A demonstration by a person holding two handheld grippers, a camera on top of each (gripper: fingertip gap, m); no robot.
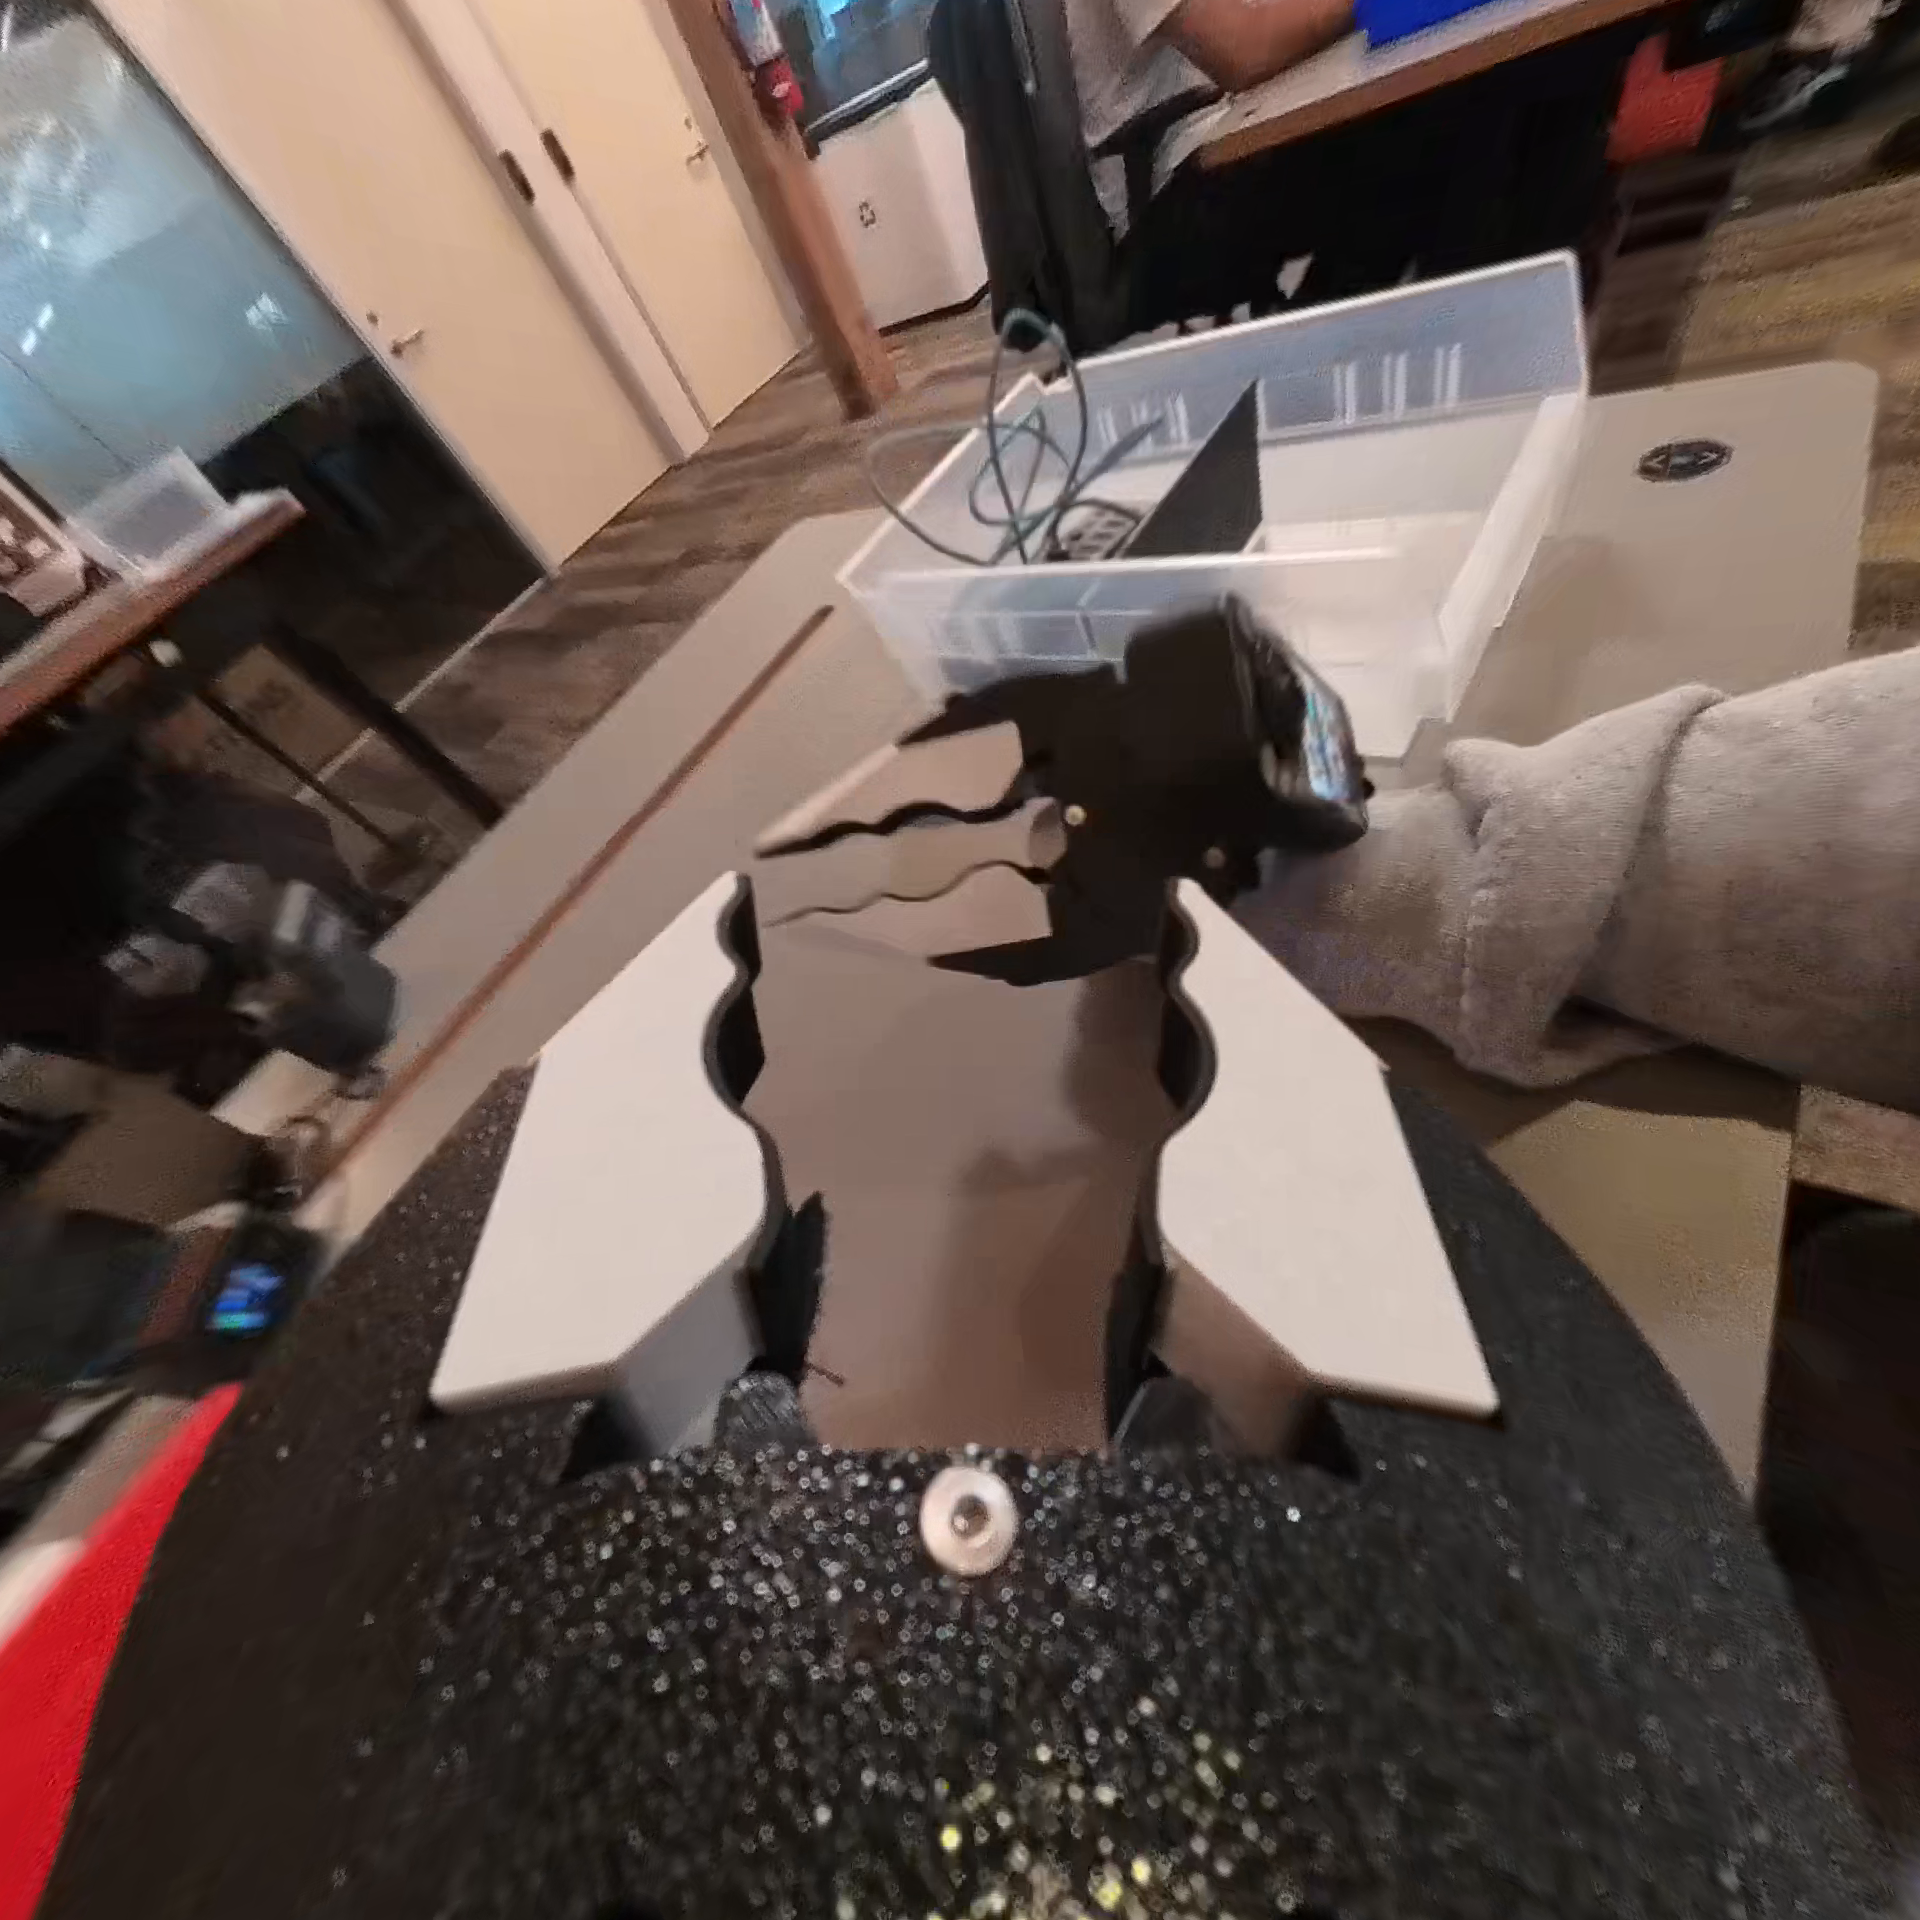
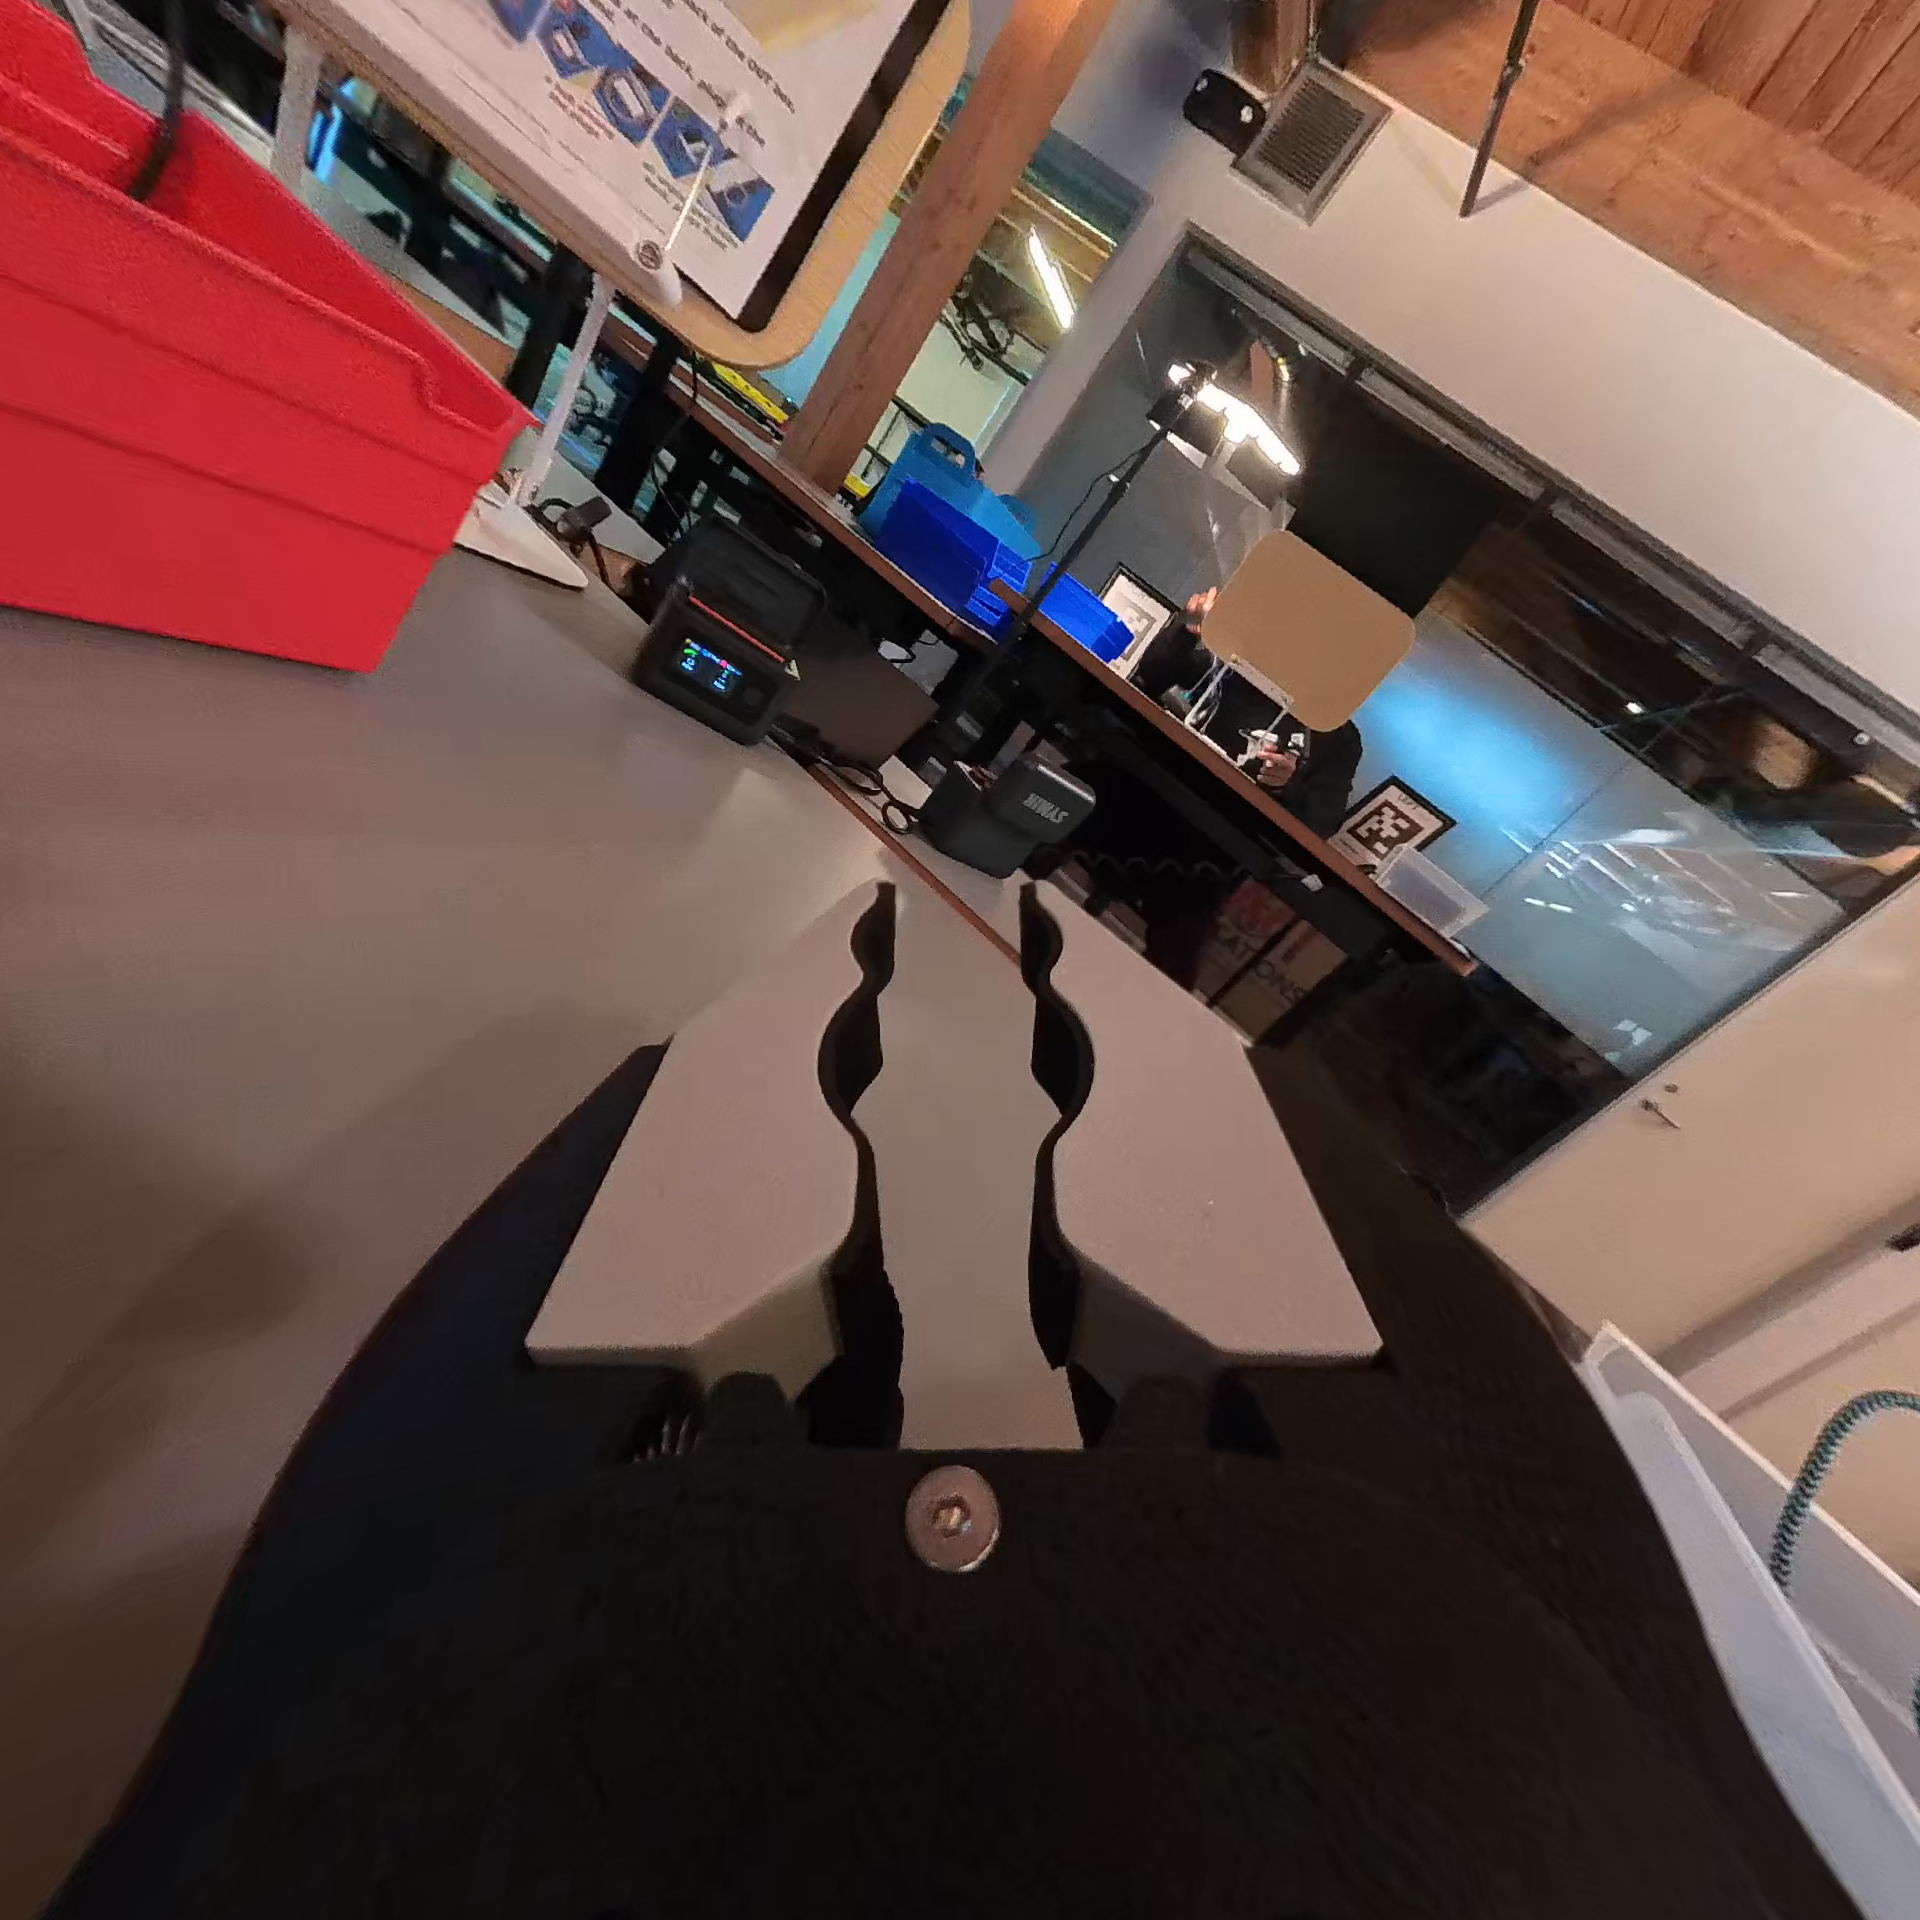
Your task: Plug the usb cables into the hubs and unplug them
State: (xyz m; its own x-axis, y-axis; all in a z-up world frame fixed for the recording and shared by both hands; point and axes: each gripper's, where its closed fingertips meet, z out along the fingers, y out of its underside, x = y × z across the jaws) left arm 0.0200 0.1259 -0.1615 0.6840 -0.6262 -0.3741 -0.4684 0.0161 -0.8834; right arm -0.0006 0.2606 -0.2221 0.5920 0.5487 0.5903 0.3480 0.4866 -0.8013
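Note:
A clear plastic bin [image 1: 1496, 540] with a black divider [image 1: 1205, 478] stands on the grey table [image 1: 644, 790]. Its left compartment holds a green braided cable [image 1: 1039, 447] and a dark hub-like block [image 1: 1093, 530]. My left gripper [image 1: 961, 920] is open and empty, well short of the bin. My right gripper [image 1: 774, 883] is in front of it, held by a hand in a grey sleeve [image 1: 1662, 862], and points left across the table. In the right wrist view the right gripper [image 2: 956, 899] is open and empty above the bare table [image 2: 416, 883]. The bin's rim [image 2: 1704, 1475] and cable [image 2: 1823, 1475] show at lower right.
Stacked red bins [image 2: 208, 416] stand at the table's left. A black power unit with a lit screen [image 2: 717, 665] and a dark box [image 2: 1008, 821] sit near the far edge. People sit at other tables behind. A white board [image 1: 1704, 488] lies right of the bin. One gripper's finger ends stand about 15 cm off the other's.

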